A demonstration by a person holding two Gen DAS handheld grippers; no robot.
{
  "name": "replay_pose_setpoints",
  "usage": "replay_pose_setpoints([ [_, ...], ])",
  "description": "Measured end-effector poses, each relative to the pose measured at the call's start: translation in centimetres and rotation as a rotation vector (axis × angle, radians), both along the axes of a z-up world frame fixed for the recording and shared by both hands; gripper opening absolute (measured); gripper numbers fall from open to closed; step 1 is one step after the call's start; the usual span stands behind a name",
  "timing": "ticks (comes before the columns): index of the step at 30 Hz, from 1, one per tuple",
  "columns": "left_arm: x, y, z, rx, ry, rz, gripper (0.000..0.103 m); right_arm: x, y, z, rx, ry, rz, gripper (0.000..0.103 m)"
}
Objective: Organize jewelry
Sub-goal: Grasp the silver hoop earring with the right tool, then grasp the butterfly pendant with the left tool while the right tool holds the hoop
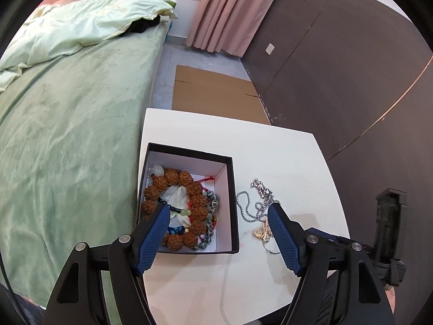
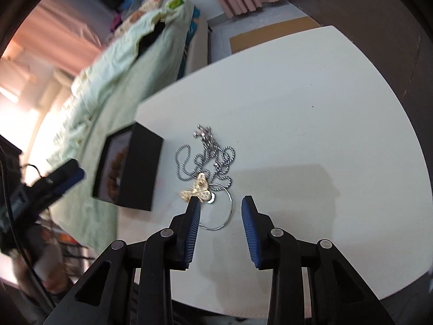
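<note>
left tool (image 1: 219,208): jaws wide | right tool (image 2: 220,200): jaws apart, empty

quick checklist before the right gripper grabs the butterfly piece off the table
1. Right gripper open with nothing between the pads: ok.
2. Gold butterfly in reach, at the left fingertip: ok.
3. Butterfly centred between the jaws: not ok, it sits off to the left.
4. Butterfly free of the silver chain and thin ring: cannot tell, they overlap.
5. Black box open, with room: ok, bead bracelet leaves bare floor.
6. Left gripper clear of the butterfly: ok.
</note>
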State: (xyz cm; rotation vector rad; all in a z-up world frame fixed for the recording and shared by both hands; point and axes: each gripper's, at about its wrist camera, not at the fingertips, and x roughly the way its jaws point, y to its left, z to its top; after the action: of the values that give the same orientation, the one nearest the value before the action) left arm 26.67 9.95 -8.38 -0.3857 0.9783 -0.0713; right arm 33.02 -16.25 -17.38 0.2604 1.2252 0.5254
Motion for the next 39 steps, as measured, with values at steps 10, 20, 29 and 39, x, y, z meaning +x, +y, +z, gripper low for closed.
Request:
replay_pose_setpoints([
  [10, -0.8, 1.7, -0.1, -0.024, -0.007, 0.040, 0.075, 0.2, 3.1, -1.5, -0.231, -0.005, 0.110, 0.018],
  [20, -1.0, 1.1, -0.1, -0.023, -0.007, 0.026, 0.075, -0.6, 3.0, -1.1, -0.335, -0.060, 0.147, 0.003],
  [29, -0.5, -3.3, 0.0, -0.010, -0.013, -0.073, 0.075, -2.1, -1.2, 1.3, -0.186, -0.096, 0.055, 0.003],
  [39, 0.6, -8.3, -0.8, 0.035, 0.027, -0.196, 0.061, -3.4, -5.8, 3.0, -0.062, -0.125, -0.051, 0.003],
])
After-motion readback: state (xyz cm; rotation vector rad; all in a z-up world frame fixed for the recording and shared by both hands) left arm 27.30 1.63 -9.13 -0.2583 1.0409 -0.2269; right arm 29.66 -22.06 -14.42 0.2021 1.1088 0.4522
